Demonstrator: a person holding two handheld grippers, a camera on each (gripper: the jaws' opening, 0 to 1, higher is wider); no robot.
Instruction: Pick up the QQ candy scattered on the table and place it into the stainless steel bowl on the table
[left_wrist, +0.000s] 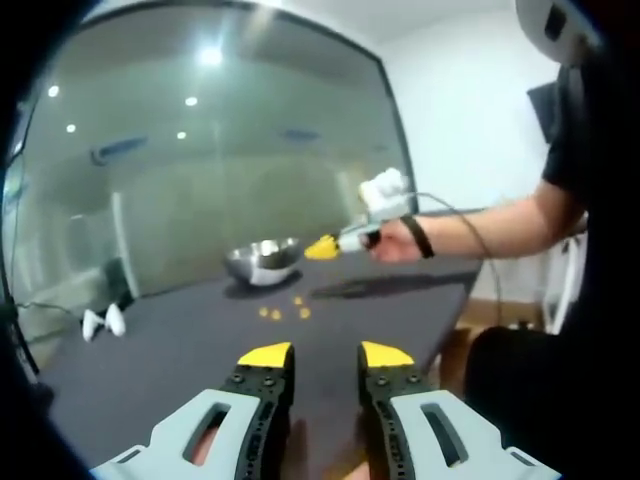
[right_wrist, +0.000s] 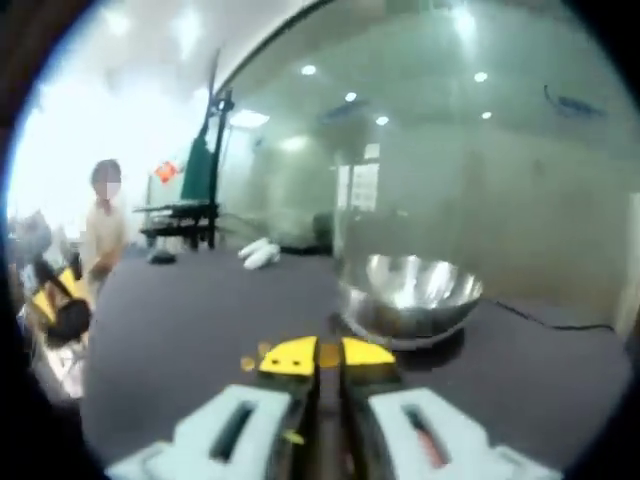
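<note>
The stainless steel bowl (left_wrist: 262, 260) (right_wrist: 410, 290) stands on the dark table (left_wrist: 180, 350), near its far side. Several small orange QQ candies (left_wrist: 283, 311) lie in front of it, and two candies (right_wrist: 255, 357) show just left of my right jaws. My left gripper (left_wrist: 325, 355) is open and empty, low over the near table. My right gripper (left_wrist: 324, 247) (right_wrist: 328, 354), held in a hand, hovers just right of the bowl. Its jaws are shut on a small orange candy (right_wrist: 328, 352). The left gripper (right_wrist: 58, 298) also appears at the left edge of the right gripper view.
Two white objects (left_wrist: 103, 322) (right_wrist: 260, 252) lie on the table's far left part. A glass wall (left_wrist: 220, 150) runs behind the table. A cable (right_wrist: 560, 323) trails right of the bowl. A person (right_wrist: 100, 235) stands far off. The holder's arm (left_wrist: 480, 225) reaches over the table's right edge.
</note>
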